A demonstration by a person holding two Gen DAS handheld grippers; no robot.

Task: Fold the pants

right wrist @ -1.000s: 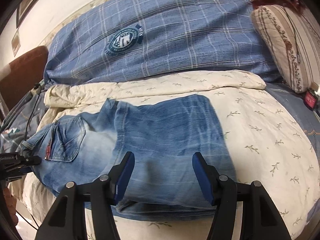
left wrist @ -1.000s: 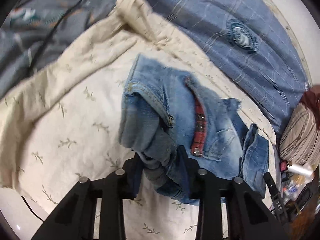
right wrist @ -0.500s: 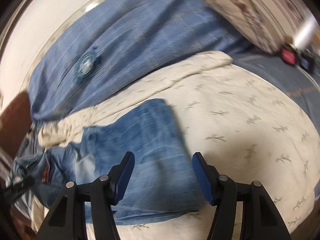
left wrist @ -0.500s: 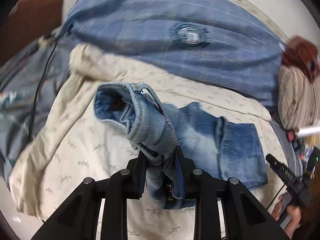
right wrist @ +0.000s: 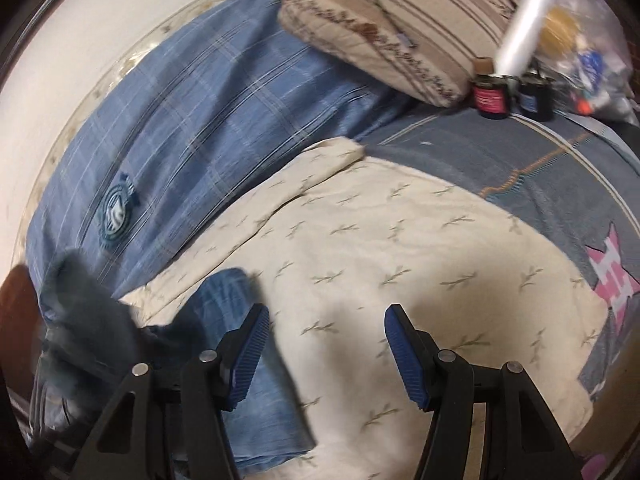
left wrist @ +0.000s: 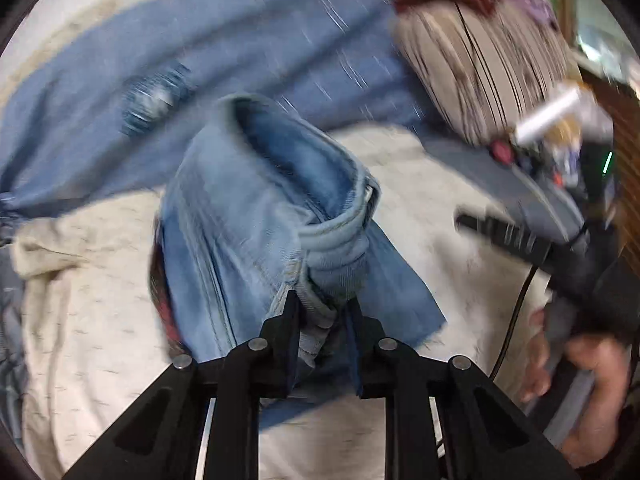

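Observation:
The blue jeans (left wrist: 256, 216) hang bunched from my left gripper (left wrist: 322, 316), lifted over the cream leaf-print sheet (left wrist: 92, 320). Its jaws are closing and their pads press on the gathered denim at the waistband. In the right wrist view the folded leg part of the jeans (right wrist: 260, 408) lies flat on the sheet (right wrist: 400, 248) at lower left, with a lifted, blurred mass of denim (right wrist: 88, 320) further left. My right gripper (right wrist: 326, 348) stands open over bare sheet, nothing between its fingers. A hand (left wrist: 580, 384) holds it at the right of the left wrist view.
A blue plaid pillow (right wrist: 192, 128) with a round badge lies along the wall. A striped beige cushion (right wrist: 392, 28) sits at the far right corner, with dark jars (right wrist: 490, 96), a white roll (right wrist: 520, 24) and a plastic bag beside it. A grey-blue quilt (right wrist: 560, 184) covers the right side.
My left gripper has carried the waistband end of the jeans up and rightwards over the folded part, rolling as it went. My right gripper has slid right off the denim onto bare sheet.

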